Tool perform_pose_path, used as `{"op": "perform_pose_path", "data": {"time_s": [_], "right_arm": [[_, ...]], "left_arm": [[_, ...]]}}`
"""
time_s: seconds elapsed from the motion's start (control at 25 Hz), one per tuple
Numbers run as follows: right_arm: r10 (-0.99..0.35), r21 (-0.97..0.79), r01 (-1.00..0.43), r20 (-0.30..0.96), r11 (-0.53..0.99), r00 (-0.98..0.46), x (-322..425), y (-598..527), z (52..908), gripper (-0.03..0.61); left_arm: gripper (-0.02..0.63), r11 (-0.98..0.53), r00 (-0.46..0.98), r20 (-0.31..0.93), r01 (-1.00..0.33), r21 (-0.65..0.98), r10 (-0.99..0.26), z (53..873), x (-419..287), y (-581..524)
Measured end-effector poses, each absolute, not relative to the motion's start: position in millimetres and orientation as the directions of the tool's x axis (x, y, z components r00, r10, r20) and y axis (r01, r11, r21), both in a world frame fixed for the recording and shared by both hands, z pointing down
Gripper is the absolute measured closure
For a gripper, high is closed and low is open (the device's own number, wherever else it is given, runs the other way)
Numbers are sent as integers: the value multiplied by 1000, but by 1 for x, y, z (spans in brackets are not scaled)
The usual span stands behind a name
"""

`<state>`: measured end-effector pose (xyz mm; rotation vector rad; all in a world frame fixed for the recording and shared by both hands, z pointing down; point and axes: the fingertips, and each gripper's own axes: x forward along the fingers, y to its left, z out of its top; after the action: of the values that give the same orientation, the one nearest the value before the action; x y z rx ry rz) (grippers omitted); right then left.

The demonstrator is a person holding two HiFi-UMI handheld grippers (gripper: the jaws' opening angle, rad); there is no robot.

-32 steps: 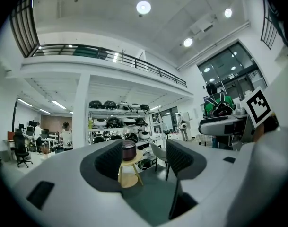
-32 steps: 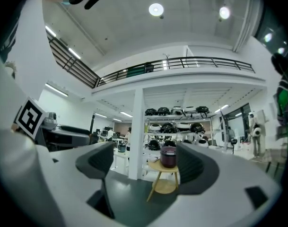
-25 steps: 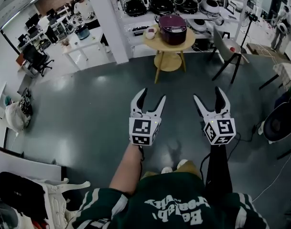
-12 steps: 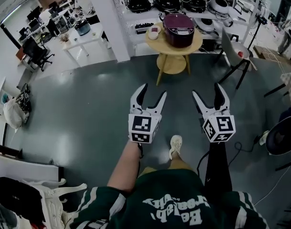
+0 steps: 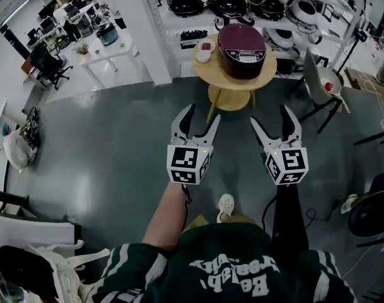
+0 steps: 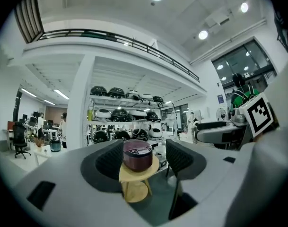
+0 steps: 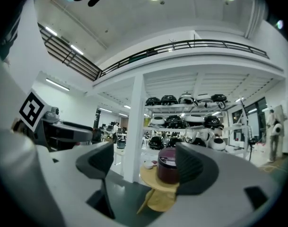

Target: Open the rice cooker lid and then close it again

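Looking down, we had our green sweatshirt [image 5: 229,267] closest in, and one pale shoe [image 5: 226,204] on the dark floor [image 5: 116,150], just behind the tongs and between them. The left tongs [image 5: 203,112] were held out level, jaws spread wide, nothing between the pads. The right tongs [image 5: 270,113] ran alongside, also spread and empty, and the two pairs were well apart from each other. Ahead of both sets of tips, across a stretch of bare floor, stood the round wooden table [image 5: 218,76]. On it sat the maroon rice cooker [image 5: 242,41], lid down, ahead of the two pairs and between their lines, and neither touched it. A small white bowl [image 5: 204,53] sat just left of the cooker. Beyond the table we saw white shelves [image 5: 192,21] loaded with more cookers.
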<state>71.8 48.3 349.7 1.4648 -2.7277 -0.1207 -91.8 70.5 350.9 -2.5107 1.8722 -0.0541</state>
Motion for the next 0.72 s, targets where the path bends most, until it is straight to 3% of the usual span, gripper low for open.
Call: {"op": "perform_pose_path", "data": {"time_s": [0.44, 0.72], "right_arm": [[-809, 70, -807, 15, 587, -588, 63, -87, 359, 167], [-783, 34, -782, 37, 622, -621, 50, -134, 368, 231]], "left_arm": [[337, -266, 264, 37, -963, -50, -964, 354, -90, -57], [337, -295, 293, 49, -954, -52, -955, 359, -93, -110]]}}
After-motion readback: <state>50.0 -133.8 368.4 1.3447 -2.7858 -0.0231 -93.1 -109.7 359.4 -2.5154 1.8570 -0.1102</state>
